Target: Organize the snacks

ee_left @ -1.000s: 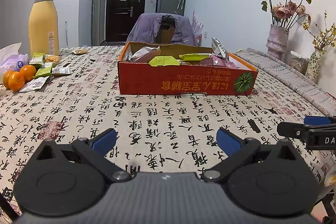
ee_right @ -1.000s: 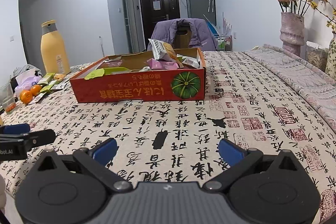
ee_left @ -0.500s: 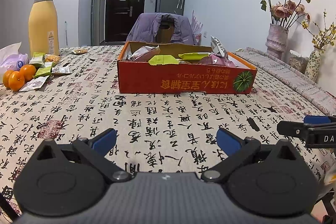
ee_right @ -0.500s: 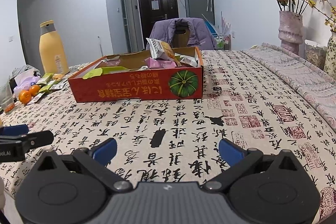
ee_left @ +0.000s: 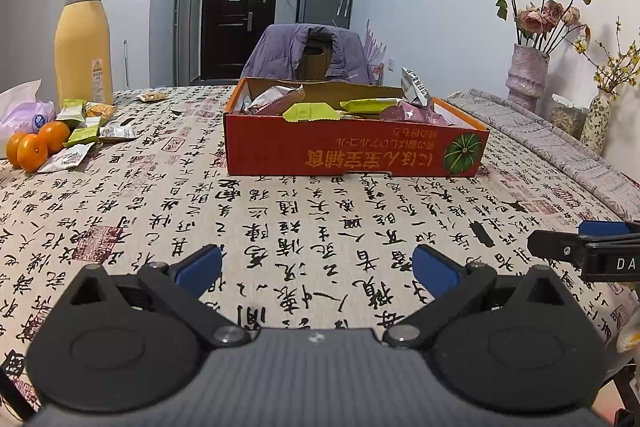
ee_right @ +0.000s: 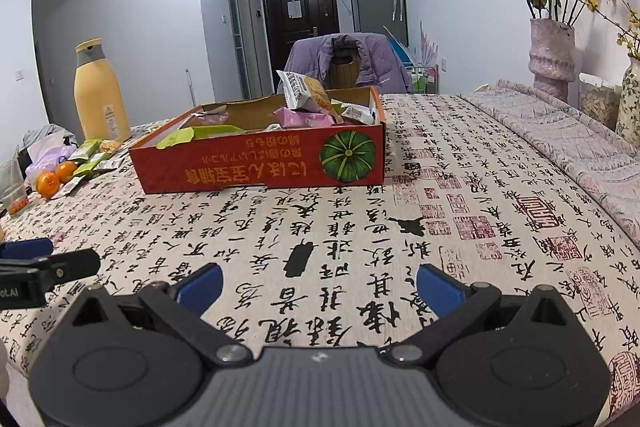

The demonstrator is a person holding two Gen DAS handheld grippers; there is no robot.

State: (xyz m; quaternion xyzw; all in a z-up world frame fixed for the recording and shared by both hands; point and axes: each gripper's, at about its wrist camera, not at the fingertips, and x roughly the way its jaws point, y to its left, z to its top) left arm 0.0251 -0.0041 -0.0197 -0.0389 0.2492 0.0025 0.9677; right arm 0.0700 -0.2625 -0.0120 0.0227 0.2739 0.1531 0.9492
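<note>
Both claws, left (ee_left: 316, 269) and right (ee_right: 318, 285), gaped empty short of the box (ee_left: 352, 151), probably poised to fetch loose packets (ee_left: 80, 135) left of it.

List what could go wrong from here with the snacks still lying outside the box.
1. The loose snack packets lie against the oranges; a grab there may roll the fruit.
2. The tall yellow bottle stands just behind them and could be knocked.
3. The red box is heaped; one packet sticks up and may spill.
</note>
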